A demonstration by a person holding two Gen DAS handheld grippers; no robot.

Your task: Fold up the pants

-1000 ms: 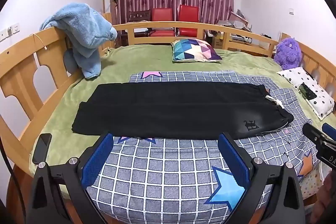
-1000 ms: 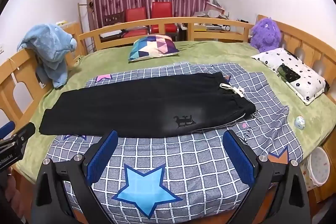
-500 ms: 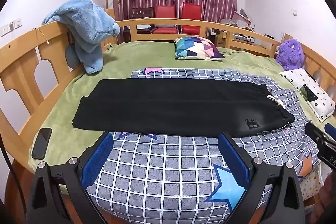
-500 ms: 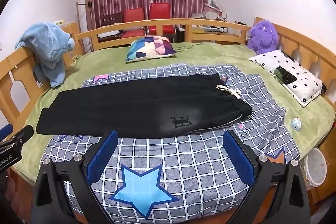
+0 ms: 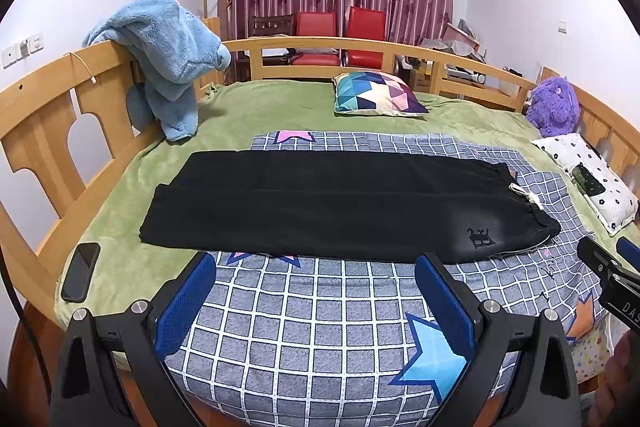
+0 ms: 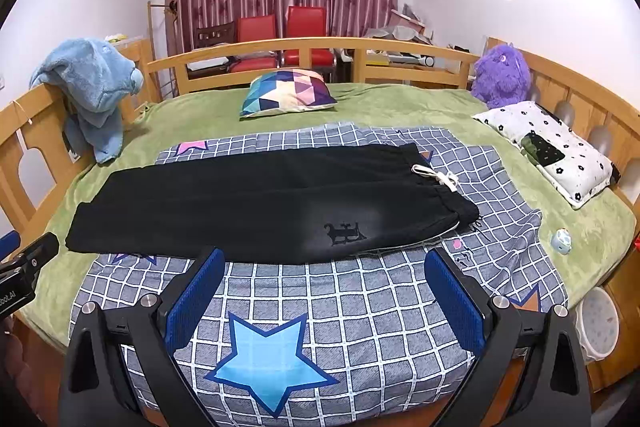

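Black pants (image 5: 344, 207) flat, lengthwise along checked blanket (image 5: 320, 307) near bed's front edge. Left tongs (image 5: 316, 291) and right tongs (image 6: 326, 287) both spread wide, grasping nothing, above blanket.

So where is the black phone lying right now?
In the left wrist view, the black phone lies at the far left, on the green blanket near the wooden bed rail, just left of the black pants' leg ends.
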